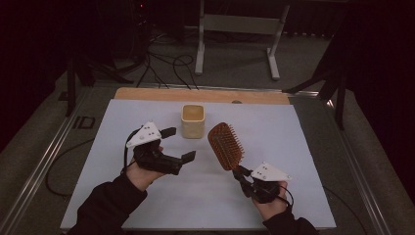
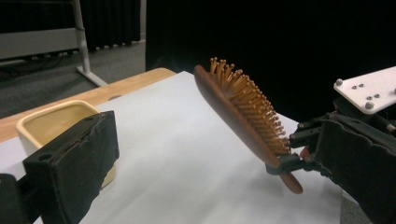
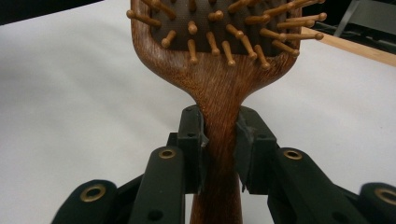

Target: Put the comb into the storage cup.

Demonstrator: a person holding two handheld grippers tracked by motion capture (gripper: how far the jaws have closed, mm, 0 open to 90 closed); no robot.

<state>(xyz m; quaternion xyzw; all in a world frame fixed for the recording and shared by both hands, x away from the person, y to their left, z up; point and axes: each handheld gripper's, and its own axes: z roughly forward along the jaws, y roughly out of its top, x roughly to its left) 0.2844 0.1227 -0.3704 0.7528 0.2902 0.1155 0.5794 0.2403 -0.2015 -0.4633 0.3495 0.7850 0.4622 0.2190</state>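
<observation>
L gripper (image 1: 178, 144) is held open and empty, mid-sheet, w/ the cup (image 1: 192, 121) near the back edge. Hairbrush (image 1: 225, 145) is clamped at the handle neck by R gripper (image 1: 243, 177), front-right, tilted up; prob light, stiff, smooth wood, best gripped there.

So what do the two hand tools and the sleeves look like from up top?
Both tools, left and right, are black, with angular two-piece jaws and a pale grey three-cornered plate dotted with small screws on top. A thin black cable trails from each. The person's sleeves are dark and long.
</observation>
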